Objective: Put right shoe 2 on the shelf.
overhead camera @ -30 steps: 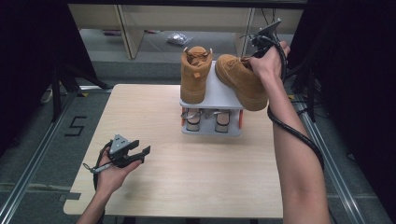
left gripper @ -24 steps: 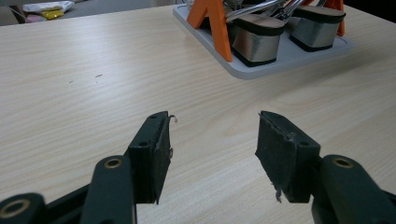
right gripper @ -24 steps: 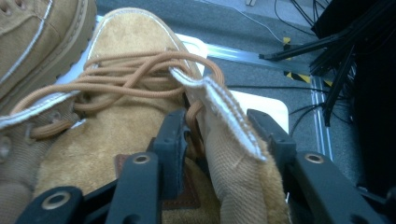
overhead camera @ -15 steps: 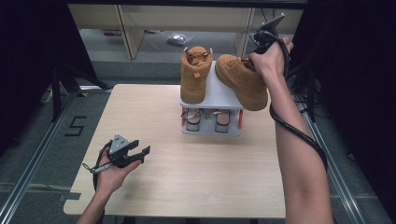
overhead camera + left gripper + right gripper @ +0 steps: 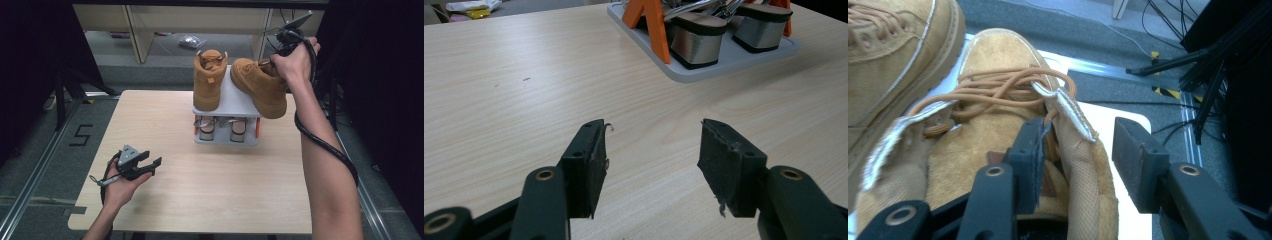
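- My left gripper (image 5: 150,165) rested low over the near left part of the pale wooden table (image 5: 200,200), its black jaws spread wide with bare tabletop between them in the left gripper view (image 5: 651,160).
- It had not shifted from where it lay a second before.
- Farther up the table stood the grey two-tier shoe rack with orange legs (image 5: 235,95), and on its lower tier sat a pair of silver-heeled shoes with tan insoles (image 5: 220,129), well apart from that left gripper.
- On the rack's top shelf the left tan suede lace-up boot (image 5: 209,80) stood upright with its heel toward me.
- Beside it the right tan suede lace-up boot (image 5: 260,86) lay across the shelf's right edge, its sole hanging past the corner.
- My right gripper (image 5: 1078,155) was at that boot's collar: one jaw sat inside the opening by the tongue, the other outside, clear of the padded collar wall that stood between them.
- The jaws stood apart, not pressing on the collar; they had just been opening.
- From above, my right hand (image 5: 295,60) was over the boot's heel end.
- Compared with a second earlier, that hand stood a little higher and the boot had stayed on the shelf.
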Demonstrator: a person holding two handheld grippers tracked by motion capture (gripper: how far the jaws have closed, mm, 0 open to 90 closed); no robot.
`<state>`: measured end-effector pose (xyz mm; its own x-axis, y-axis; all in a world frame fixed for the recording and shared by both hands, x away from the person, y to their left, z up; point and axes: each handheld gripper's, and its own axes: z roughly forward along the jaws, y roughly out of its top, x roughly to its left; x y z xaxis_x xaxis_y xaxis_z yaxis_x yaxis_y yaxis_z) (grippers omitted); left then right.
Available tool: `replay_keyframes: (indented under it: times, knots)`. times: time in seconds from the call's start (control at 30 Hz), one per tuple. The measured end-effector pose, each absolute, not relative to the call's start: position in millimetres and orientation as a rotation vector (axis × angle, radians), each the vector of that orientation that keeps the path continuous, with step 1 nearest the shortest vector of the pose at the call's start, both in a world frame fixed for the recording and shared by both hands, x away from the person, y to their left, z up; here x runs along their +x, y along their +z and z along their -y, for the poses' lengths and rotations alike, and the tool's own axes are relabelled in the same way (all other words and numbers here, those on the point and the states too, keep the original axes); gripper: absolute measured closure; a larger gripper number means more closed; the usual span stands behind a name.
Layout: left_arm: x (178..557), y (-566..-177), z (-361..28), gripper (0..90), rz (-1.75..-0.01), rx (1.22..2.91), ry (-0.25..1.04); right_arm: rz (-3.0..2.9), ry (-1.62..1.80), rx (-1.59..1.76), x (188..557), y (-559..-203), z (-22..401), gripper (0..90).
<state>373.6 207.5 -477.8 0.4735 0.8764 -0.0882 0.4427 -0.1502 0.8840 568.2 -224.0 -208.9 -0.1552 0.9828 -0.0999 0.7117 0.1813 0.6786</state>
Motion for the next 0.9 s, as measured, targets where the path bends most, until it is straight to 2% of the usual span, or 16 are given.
replay_keyframes:
  times: [0.23,0.37,0.47,0.77,0.9]
  knots:
    - [373.4,-479.2,-207.2,43.8,-1.12,1.771,0.57,-1.929,0.679,1.569,553.4,-198.5,224.0,56.4]
    - [372.9,-478.9,-206.8,43.8,-1.122,1.775,0.57,-1.923,0.684,1.569,547.1,-195.2,228.2,59.6]
    - [373.3,-479.9,-206.5,43.8,-1.123,1.77,0.565,-1.918,0.738,1.58,543.4,-194.1,233.0,65.4]
    - [373.8,-480.8,-205.3,44.0,-1.117,1.77,0.56,-1.898,0.818,1.581,534.0,-186.5,237.5,72.9]
    - [373.2,-480.3,-205.3,44.1,-1.119,1.774,0.563,-1.895,0.831,1.569,529.6,-184.3,241.9,85.6]
